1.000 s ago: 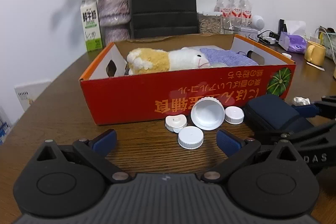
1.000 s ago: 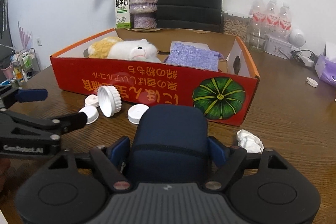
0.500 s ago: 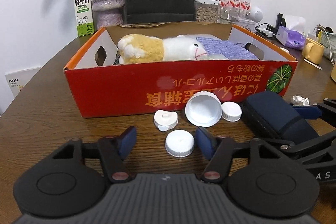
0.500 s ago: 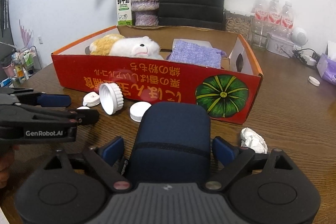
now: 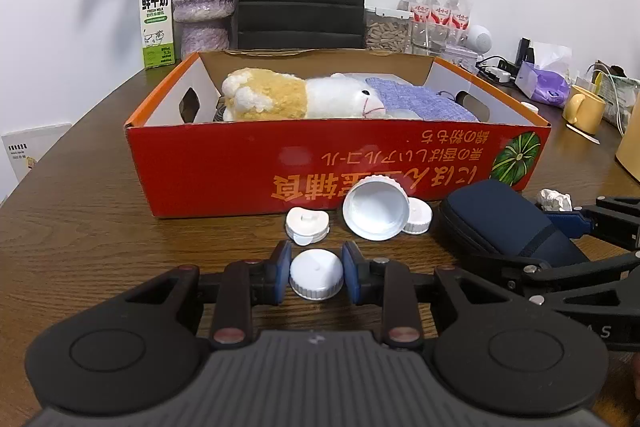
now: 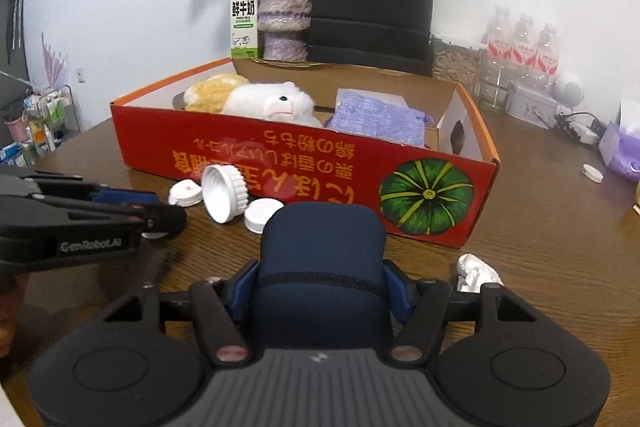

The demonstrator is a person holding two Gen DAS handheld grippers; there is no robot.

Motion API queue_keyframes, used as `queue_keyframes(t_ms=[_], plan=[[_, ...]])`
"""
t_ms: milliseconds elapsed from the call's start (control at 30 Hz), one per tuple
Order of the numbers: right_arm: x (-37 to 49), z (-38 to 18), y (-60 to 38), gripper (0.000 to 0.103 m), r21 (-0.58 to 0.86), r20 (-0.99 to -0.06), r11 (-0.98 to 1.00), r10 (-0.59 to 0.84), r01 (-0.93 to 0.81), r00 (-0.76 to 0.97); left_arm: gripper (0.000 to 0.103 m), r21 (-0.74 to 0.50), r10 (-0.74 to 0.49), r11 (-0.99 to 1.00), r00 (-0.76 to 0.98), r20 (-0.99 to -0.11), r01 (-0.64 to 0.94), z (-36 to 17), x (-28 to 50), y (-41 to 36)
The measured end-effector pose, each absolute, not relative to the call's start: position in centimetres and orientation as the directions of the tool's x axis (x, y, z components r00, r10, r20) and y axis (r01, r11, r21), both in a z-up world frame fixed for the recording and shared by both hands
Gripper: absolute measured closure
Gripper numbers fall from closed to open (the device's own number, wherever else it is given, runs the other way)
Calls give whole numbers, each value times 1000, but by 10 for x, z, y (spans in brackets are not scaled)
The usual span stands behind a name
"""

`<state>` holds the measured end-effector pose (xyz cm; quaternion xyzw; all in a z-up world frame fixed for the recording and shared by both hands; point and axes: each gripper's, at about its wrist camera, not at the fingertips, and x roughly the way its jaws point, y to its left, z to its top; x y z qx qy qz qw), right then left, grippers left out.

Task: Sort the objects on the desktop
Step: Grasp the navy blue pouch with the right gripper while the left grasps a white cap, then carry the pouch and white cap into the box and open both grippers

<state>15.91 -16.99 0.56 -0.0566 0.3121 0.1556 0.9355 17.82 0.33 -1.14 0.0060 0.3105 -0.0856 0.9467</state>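
Left gripper clamped on small round white ribbed plastic cap, flat on brown wooden table. Right gripper closed on dark navy zippered fabric pouch. Beyond: three more white caps beside red cardboard box holding plush toy.

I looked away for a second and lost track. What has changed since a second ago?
The left gripper moved in and narrowed from wide open until its pads flank the small white cap. The right gripper closed in on the navy pouch. The red box and the other caps stayed put.
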Motion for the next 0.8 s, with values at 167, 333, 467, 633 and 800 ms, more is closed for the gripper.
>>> queue_keyframes(t_ms=[167, 333, 467, 633, 800], plan=[[155, 7, -170, 40, 8, -592, 948, 260, -317, 763, 74, -57, -177, 983, 805, -567, 176, -5, 173, 9], [149, 17, -172, 40, 17, -566, 949, 268, -314, 780, 74, -62, -189, 981, 826, -531, 185, 9, 167, 11], [145, 34, -177, 40, 26, -524, 945, 290, -325, 801, 74, -65, -205, 978, 854, -479, 198, 28, 165, 13], [150, 62, -181, 40, 29, -463, 945, 302, -326, 833, 74, -56, -209, 977, 889, -408, 204, 57, 173, 13], [170, 84, -182, 40, 26, -425, 952, 286, -304, 859, 74, -42, -205, 978, 910, -360, 204, 77, 191, 9]])
